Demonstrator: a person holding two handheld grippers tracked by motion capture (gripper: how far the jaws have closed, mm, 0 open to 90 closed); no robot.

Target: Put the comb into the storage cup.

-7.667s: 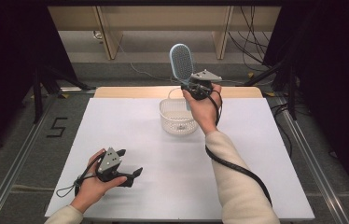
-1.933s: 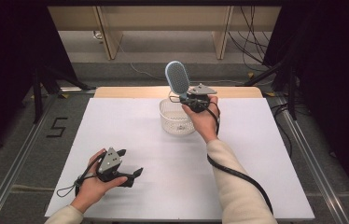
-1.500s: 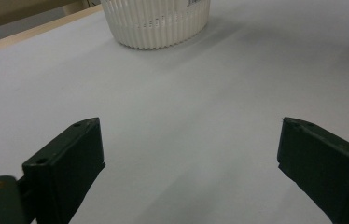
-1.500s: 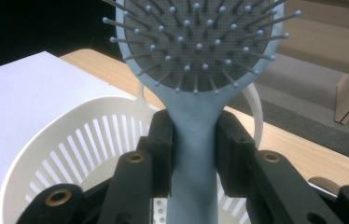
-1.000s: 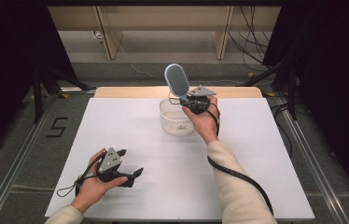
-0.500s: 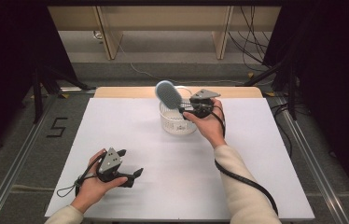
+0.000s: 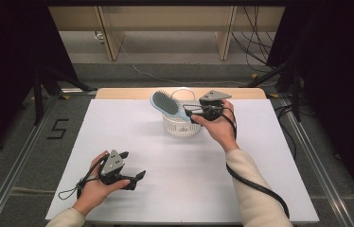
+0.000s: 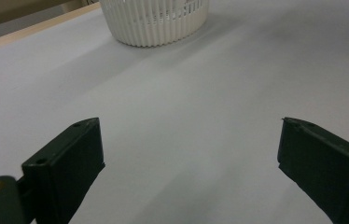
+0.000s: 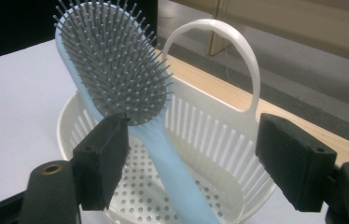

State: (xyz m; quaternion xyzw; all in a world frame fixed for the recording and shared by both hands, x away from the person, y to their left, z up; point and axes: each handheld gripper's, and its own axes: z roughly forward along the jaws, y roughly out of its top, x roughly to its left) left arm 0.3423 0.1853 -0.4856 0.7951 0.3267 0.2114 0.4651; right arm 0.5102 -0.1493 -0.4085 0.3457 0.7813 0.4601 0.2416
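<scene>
At the far middle of the white table (image 7: 260,189), a white slatted basket (image 7: 181,126) with an upright loop handle (image 9: 219,51) is seen standing. A light blue hairbrush (image 7: 166,104) with grey bristles is leaned inside it: the handle end is down in the perforated bottom, and the head is tilted up and out over the rim toward the table's left in the high view. In the right gripper view the brush head (image 9: 112,65) is seen bristle side toward the camera, and the brush's neck runs down just beside the left jaw; whether it touches that jaw cannot be told.

The right gripper (image 7: 190,112) is held level at the basket's right rim, carried by the person's right hand (image 7: 220,127). Its jaws have just been opening and are spread wide apart; the brush handle passes between them, close to one jaw and well clear of the other, so no grip on it is observed.

The left gripper (image 7: 135,177) is rested on the table near the front left, in the person's left hand (image 7: 97,187), well apart from the basket. Its jaws are spread wide, with bare table surface between them, and the basket's base (image 8: 154,21) is seen beyond them.
</scene>
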